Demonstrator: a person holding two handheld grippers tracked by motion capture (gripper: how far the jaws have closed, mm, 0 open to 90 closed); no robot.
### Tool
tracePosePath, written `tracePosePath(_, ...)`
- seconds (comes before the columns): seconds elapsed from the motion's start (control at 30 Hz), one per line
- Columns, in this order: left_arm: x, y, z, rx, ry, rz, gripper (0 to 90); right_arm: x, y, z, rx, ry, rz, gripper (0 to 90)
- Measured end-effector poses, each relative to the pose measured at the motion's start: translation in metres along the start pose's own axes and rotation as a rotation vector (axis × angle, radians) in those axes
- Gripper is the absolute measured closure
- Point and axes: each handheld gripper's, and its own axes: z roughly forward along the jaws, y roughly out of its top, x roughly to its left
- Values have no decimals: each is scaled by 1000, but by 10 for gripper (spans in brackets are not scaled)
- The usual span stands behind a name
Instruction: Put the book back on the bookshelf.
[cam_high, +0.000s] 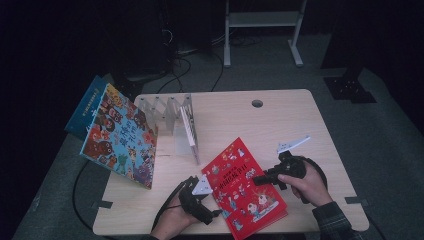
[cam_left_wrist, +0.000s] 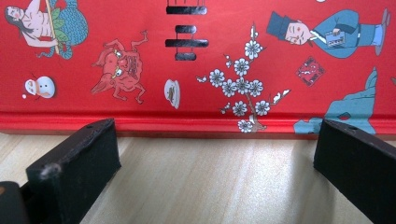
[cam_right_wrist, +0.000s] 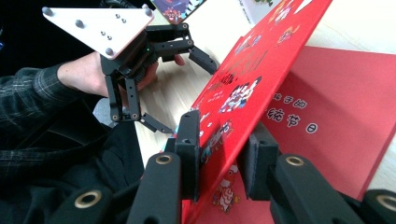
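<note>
Right gripper pinches the red book's front cover, lifted partway off the first page. Left gripper, jaws spread, waits at the spine edge, apart from it. Book lies on table near front edge; full opening remains.

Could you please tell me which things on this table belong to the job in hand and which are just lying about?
In use: red book, its front cover lifted by the right gripper; left gripper beside its spine.

Lying about: clear rack, colourful book, blue book.
</note>
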Motion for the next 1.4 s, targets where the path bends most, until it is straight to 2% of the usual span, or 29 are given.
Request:
tracePosePath(0.33,1,0,-1,10,1,-1,0,-1,1,-1,1,0,28,744)
tracePosePath(0.43,3,0,-3,23,11,-25,0,-3,0,-1,-13,5,42,761)
tracePosePath(0.5,5,1,-4,20,-4,-50,0,-3,0,-3,-19,5,52,768)
tracePosePath(0.97,6,1,-7,35,-22,-53,0,0,0,-20,-125,-33,22,811)
tracePosePath(1.07,6,2,-6,27,-35,-60,0,2,-1,-28,-171,-40,12,830)
tracePosePath(1.2,5,3,-6,26,-43,-57,0,7,1,-42,-250,-3,-1,871)
tracePosePath(1.27,4,4,-7,25,-48,-57,0,13,3,-48,-270,-16,-30,875)
tracePosePath(1.4,4,6,-8,16,-57,-53,0,21,6,-57,-281,-81,-69,877)
